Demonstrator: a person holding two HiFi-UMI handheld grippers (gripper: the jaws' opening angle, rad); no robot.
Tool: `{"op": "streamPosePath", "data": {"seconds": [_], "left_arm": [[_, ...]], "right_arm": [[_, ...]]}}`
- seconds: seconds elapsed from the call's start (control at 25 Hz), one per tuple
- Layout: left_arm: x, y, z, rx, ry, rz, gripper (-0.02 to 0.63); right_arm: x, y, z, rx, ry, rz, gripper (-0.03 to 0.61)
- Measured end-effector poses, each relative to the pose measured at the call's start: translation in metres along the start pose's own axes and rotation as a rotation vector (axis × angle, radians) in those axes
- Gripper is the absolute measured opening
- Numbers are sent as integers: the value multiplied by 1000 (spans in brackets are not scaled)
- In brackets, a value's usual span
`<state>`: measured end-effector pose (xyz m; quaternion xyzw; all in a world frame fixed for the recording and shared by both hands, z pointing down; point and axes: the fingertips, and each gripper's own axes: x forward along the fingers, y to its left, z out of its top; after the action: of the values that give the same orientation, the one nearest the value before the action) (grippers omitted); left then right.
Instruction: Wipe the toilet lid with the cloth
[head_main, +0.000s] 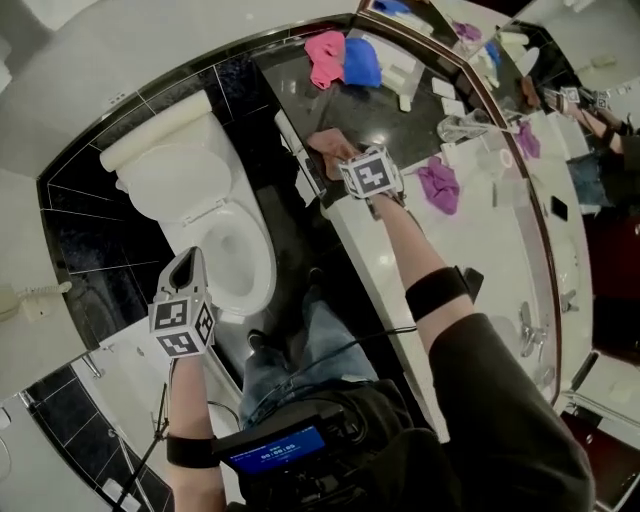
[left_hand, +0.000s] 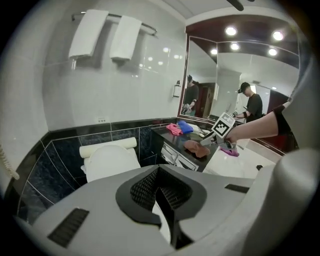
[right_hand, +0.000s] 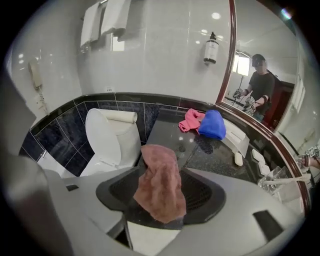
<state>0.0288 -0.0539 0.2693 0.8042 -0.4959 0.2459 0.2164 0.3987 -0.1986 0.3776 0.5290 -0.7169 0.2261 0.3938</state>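
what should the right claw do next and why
Probably close the right claw on the brownish-pink cloth. Its jaws stand wide apart with the cloth lying between them on the dark counter, not yet gripped, and the toilet lid stands raised, not yet wiped.

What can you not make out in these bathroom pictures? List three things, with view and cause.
- Left gripper view: most of the toilet bowl, hidden behind the body of the left gripper; only the raised toilet lid shows clearly.
- Right gripper view: the label on the wall dispenser, too small.
- Head view: print on the chest screen, too small and blurred.
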Motion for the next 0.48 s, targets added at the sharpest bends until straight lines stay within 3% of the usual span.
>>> {"op": "streamPosePath", "data": {"seconds": [0.28, 0.4, 0.48], "left_arm": [[35, -12, 0, -31, 24, 21, 0], [39, -15, -1, -34, 32, 26, 0], [37, -15, -3, -34, 35, 31, 0]], "right_arm": [[47, -3, -8, -20, 61, 92, 272], [57, 0, -18, -32, 98, 121, 208], [61, 1, -28, -8, 121, 133, 129]]}}
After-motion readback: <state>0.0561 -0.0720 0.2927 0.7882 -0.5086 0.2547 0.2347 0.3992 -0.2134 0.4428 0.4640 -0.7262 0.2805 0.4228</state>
